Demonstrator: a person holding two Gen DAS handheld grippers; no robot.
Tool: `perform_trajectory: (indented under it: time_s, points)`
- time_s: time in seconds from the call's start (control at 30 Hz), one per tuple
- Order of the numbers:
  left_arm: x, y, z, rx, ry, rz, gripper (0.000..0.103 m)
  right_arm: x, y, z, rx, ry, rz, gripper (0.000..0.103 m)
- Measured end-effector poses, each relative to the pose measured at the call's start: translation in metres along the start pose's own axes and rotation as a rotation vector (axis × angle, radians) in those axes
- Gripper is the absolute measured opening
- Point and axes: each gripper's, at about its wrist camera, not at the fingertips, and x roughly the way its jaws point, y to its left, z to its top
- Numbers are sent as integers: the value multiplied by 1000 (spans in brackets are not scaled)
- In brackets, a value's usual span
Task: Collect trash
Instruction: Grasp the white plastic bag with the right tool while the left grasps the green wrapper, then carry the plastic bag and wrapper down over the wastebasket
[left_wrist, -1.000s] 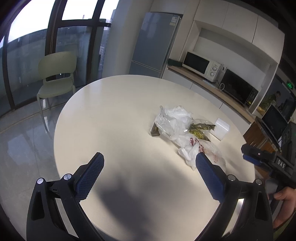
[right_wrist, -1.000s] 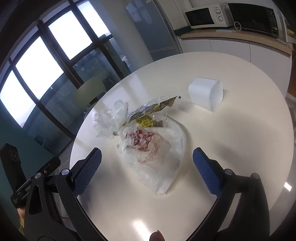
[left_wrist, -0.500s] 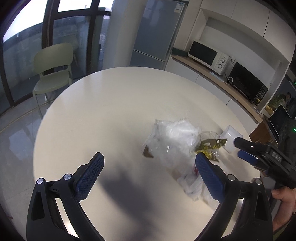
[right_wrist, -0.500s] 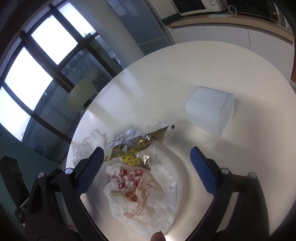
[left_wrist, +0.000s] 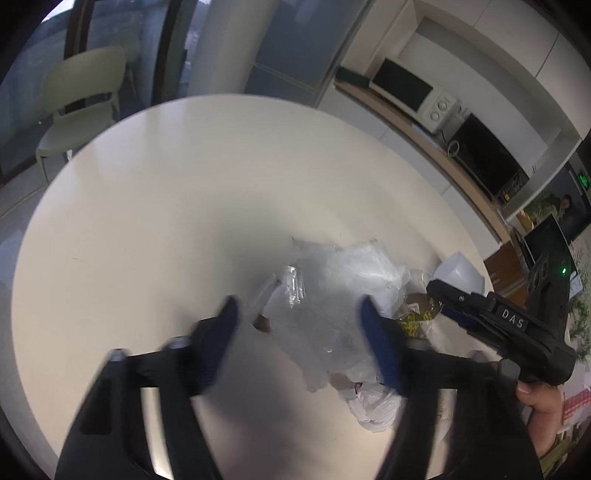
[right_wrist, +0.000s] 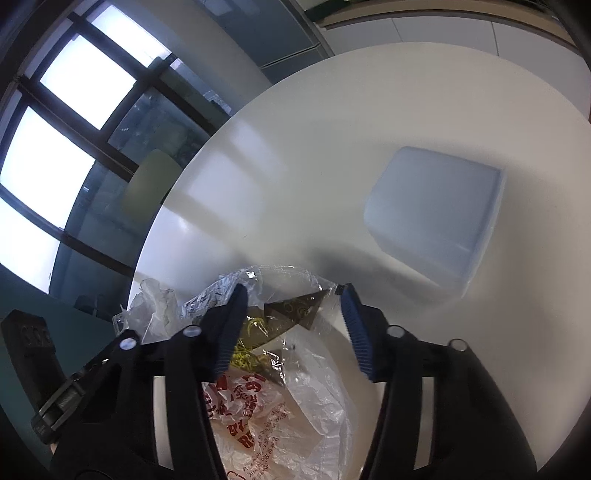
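Gripper (left_wrist: 448, 306) label: "DAS"

Each camera sits on a hand-held gripper and looks forward and steeply down along its two fingers at a round desk (left_wrist: 155, 206). The left view is near the crumpled clear plastic (left_wrist: 332, 291), facing a chair (left_wrist: 79, 103) and a microwave (left_wrist: 410, 94). The right view hangs close over a printed bag (right_wrist: 258, 413), facing the windows (right_wrist: 48, 155). Both share the yellow wrapper (right_wrist: 258, 332) and the white tub (right_wrist: 436, 225).
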Motion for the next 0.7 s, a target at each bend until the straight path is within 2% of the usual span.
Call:
perform_trajectory:
  time_s: [0.03, 0.1, 0.13, 0.17, 0.2, 0.27, 0.47, 0.7]
  points:
    - [2, 0, 0, -2, 3, -4, 41, 0, 2, -1, -9, -15, -20, 34]
    - [3, 0, -1, -10, -5, -18, 28, -1, 5, -3, -23, -15, 17, 15]
    - [2, 0, -3, -8, -9, -21, 25, -3, 8, -5, -27, -20, 26, 9]
    - [2, 0, -3, -4, -13, -22, 18, -7, 12, -6, -41, -33, 34, 5]
    - [-2, -1, -6, 7, -27, -23, 17, -11, 15, -5, -52, -45, 40, 3]
    - [-9, 1, -9, 17, -55, -12, 14, -24, 22, -7, -81, -83, 56, 2]
    - [-45, 18, -16, -45, -144, -23, 14, -55, 42, -10, -154, -171, 105, 1]
    - [-76, 29, -29, -63, -166, -4, 14, -80, 73, -22, -231, -218, 120, 1]
